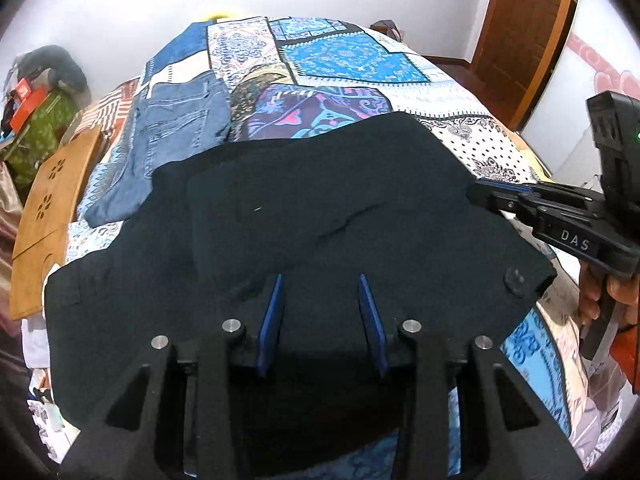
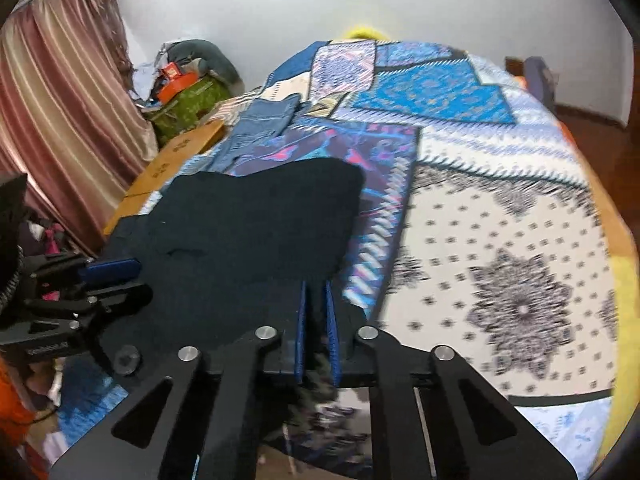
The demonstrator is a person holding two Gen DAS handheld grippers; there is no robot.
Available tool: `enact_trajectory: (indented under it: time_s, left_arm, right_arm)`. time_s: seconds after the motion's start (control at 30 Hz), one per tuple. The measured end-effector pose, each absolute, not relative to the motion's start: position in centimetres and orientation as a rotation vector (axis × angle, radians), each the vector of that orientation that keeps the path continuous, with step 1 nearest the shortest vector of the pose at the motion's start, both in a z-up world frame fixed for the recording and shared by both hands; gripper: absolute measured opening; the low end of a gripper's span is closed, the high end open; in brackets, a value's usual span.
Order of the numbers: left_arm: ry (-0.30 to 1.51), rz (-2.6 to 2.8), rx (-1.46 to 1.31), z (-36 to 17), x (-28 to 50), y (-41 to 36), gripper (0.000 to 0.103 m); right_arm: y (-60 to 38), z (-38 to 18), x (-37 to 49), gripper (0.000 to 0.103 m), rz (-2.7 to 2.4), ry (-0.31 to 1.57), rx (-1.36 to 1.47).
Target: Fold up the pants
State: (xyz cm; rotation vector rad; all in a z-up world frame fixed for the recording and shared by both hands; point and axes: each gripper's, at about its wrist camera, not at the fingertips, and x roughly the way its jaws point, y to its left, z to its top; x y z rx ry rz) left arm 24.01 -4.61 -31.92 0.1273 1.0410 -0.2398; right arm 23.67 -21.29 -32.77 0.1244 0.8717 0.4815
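Right gripper (image 2: pixel 316 292) seemingly pinching dark pants (image 2: pixel 256 216) edge; left gripper (image 1: pixel 320 284) half-open above.

Dark pants (image 1: pixel 304 216), partly folded, flat on bed

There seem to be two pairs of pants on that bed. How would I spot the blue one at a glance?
Start with the bed's patchwork quilt, all blue, white and purple panels. A big dark pair of pants covers its near end. The blue jeans lie just beyond that pair's far left corner, near the wooden board: faded denim with visible seams, the only light blue garment.
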Motion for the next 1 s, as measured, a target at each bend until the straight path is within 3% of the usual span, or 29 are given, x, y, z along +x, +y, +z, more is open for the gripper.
enact_trajectory:
  time_s: [0.1,0.3,0.37,0.43,0.5,0.6,0.67,0.8,1.0]
  left_arm:
    - [1.04,-0.246,0.118,-31.8,24.6,-5.6,0.04]
    - [1.037,-0.241,0.08,-31.6,25.0,-5.5,0.042]
    - [1.034,-0.224,0.067,-31.1,24.7,-4.6,0.042]
    - [1.009,-0.2,0.047,-29.9,24.1,-3.0,0.042]
    - [0.966,-0.161,0.007,-28.3,23.0,-0.4,0.055]
    - [0.899,-0.092,-0.041,-26.1,21.5,3.5,0.077]
    - [0.876,-0.054,-0.082,-25.0,20.4,6.5,0.084]
    - [0.877,0.004,-0.203,-24.8,18.4,12.0,0.088]
    - [0.973,0.053,-0.376,-28.8,15.9,18.3,0.088]
  right_arm:
    - [-22.6,-32.8,23.4,0.001,0.385,0.862,0.041]
    - [-26.9,-31.7,22.5,0.003,0.338,0.92,0.175]
    - [-26.9,-30.3,21.9,0.007,0.34,0.899,0.158]
    - [-26.4,-29.1,21.6,0.025,0.354,0.877,0.143]
    - [-25.4,-27.9,21.3,0.036,0.378,0.843,0.128]
    - [-23.2,-26.3,20.9,0.04,0.417,0.789,0.087]
    - [-21.2,-25.4,20.7,0.043,0.46,0.763,0.077]
    - [-17.2,-24.5,20.3,0.043,0.534,0.73,0.051]
    - [-11.6,-25.7,20.2,0.044,0.639,0.78,0.03]
